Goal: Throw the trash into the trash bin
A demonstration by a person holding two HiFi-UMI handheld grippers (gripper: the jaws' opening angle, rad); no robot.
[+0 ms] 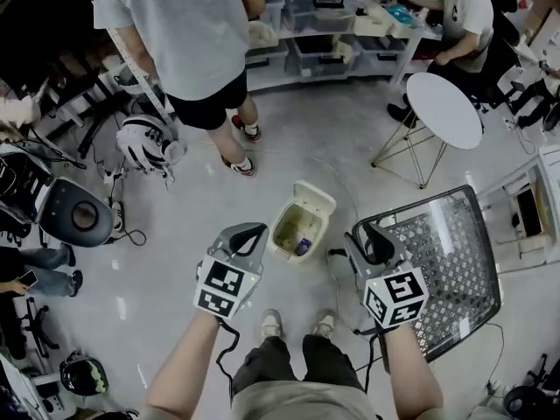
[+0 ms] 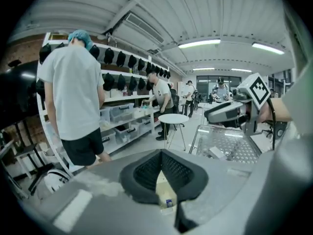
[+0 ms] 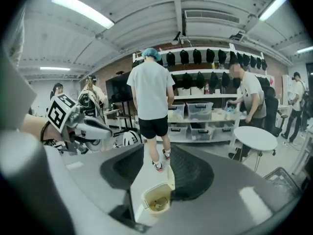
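Observation:
A cream trash bin (image 1: 322,203) with its lid open stands on the pale floor just ahead of my shoes. Inside it lie some scraps and a small blue item (image 1: 303,246). My left gripper (image 1: 249,232) hangs high above the floor, left of the bin, its tips together with nothing in them. My right gripper (image 1: 367,233) is held right of the bin, jaws apart and empty. Between the pads, the bin (image 2: 165,189) shows in the left gripper view and the bin (image 3: 156,199) in the right gripper view. The right gripper (image 2: 227,112) also shows from the left one, and the left gripper (image 3: 95,127) from the right one.
A person in a grey shirt and black shorts (image 1: 188,33) stands beyond the bin by shelves of plastic boxes (image 1: 332,24). A round white table (image 1: 446,108) is at the far right, a metal mesh frame (image 1: 451,261) at my right. A helmet (image 1: 144,143) and gear lie left.

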